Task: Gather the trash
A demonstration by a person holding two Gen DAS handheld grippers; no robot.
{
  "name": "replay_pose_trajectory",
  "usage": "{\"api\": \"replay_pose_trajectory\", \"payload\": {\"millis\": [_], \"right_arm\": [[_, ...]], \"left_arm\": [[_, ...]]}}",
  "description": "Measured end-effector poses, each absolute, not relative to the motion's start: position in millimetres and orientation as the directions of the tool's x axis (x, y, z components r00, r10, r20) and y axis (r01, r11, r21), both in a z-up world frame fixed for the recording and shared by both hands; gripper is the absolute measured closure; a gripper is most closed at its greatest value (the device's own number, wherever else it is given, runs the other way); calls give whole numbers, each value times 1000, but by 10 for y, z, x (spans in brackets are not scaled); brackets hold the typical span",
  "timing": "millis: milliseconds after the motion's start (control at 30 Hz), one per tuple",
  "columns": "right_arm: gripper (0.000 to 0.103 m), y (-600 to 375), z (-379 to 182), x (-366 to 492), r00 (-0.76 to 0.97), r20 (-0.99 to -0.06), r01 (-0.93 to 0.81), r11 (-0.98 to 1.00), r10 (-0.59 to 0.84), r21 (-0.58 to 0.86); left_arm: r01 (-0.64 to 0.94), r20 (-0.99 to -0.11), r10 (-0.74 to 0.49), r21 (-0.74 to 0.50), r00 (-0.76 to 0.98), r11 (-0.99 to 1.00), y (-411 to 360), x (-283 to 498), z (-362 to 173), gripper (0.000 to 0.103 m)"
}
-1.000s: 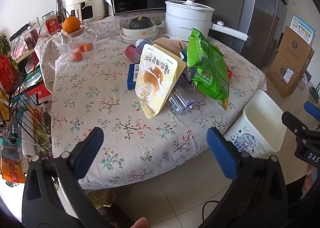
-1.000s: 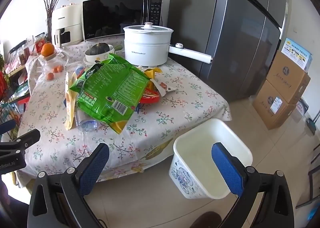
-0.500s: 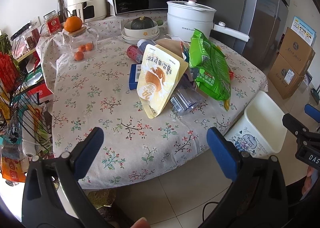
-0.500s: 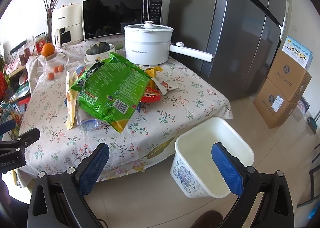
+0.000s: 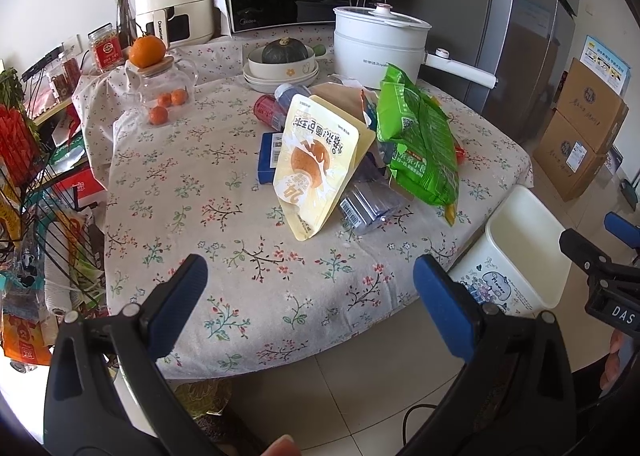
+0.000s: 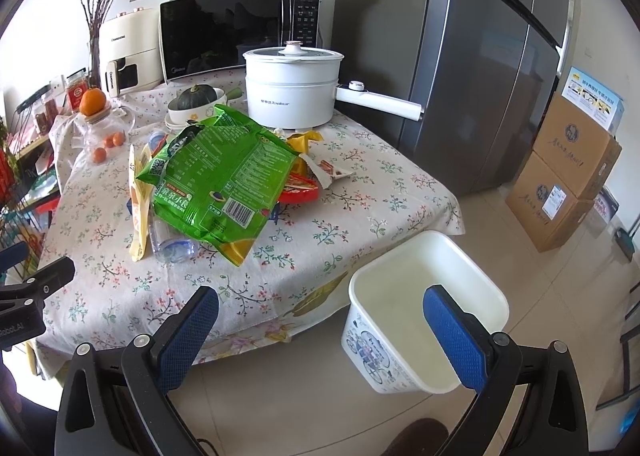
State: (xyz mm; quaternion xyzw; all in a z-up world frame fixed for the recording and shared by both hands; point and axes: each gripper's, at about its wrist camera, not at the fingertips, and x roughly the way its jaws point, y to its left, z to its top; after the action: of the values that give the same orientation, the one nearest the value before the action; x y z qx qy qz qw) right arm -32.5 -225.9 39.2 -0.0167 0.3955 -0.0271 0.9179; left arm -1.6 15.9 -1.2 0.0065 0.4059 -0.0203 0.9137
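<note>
Both tools wide and empty, short of the trash pile.

A fridge (image 6: 492, 67) backs the room; the cloth-covered table (image 5: 224, 191) bears the heaped trash: green bag (image 6: 224, 179), yellow pouch (image 5: 316, 167), what looks like a crushed bottle (image 5: 370, 207). The white bin (image 6: 424, 312) stands empty on the floor by the table's edge, probably for easy drops. Left tool (image 5: 310, 288) and right tool (image 6: 320, 322) hang before the table.
</note>
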Motion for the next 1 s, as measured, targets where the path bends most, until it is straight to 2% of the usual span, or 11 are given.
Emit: {"api": "replay_pose_trajectory", "payload": {"millis": [1000], "right_arm": [[0,-2267,407,-304,679,-730,46,997,-72,-56]], "left_arm": [[57,-742,-39,-1,669,998,144,30,-18,1]]}}
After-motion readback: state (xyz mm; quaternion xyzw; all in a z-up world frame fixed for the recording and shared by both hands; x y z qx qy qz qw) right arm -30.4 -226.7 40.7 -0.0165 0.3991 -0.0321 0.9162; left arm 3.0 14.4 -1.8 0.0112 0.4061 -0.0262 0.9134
